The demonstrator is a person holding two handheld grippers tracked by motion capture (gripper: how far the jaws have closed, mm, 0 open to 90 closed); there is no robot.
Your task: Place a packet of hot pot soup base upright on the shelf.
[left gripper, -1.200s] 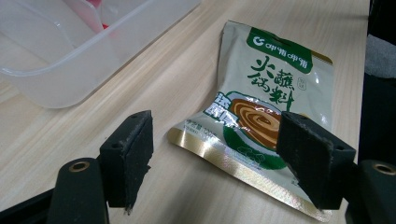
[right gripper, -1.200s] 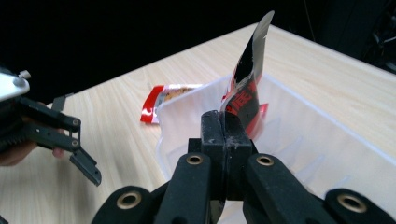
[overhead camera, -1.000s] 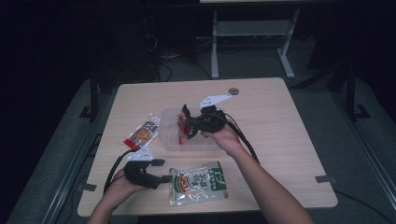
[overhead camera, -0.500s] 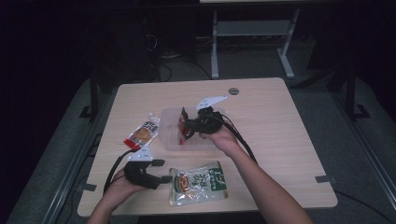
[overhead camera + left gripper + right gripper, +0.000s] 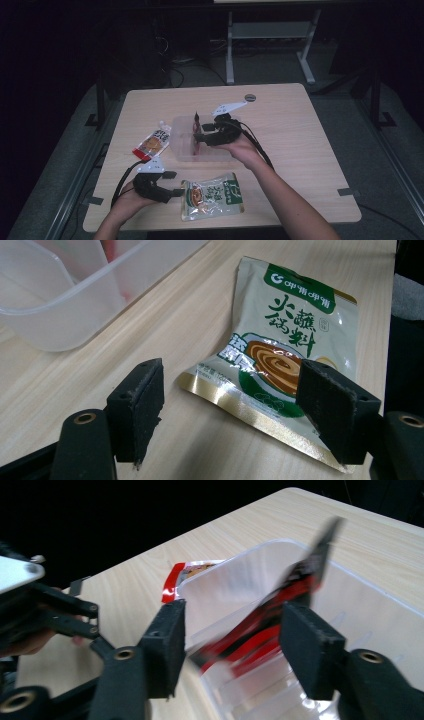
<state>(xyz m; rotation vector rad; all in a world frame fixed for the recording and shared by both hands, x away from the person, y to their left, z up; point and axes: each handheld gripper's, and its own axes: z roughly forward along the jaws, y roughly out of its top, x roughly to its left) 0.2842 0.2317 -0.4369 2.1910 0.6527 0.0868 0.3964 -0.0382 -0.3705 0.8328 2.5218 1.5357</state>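
The right gripper [image 5: 230, 645] has just been opening its jaws. They now stand wide over the clear bin [image 5: 380, 610], and a red-and-black packet [image 5: 270, 625] lies between them, blurred; the pads appear clear of it, though the blur leaves some doubt. In the high view half a second earlier, this gripper was shut on the packet at the same spot. The judgement is that the packet is being released into the bin, so this placement is nearly complete.

The left gripper [image 5: 235, 410] rests low on the table, jaws wide and empty. Just ahead of it, partly between the pads, lies a green pouch [image 5: 285, 340], flat and untouched. It is likely the next item.

A third packet [image 5: 154, 141], red and white, lies on the table just beyond the bin's far wall from the right gripper.

The pouch carries a green logo band and large dark Chinese characters above a picture of brown sauce. The blurred packet's print is unreadable.
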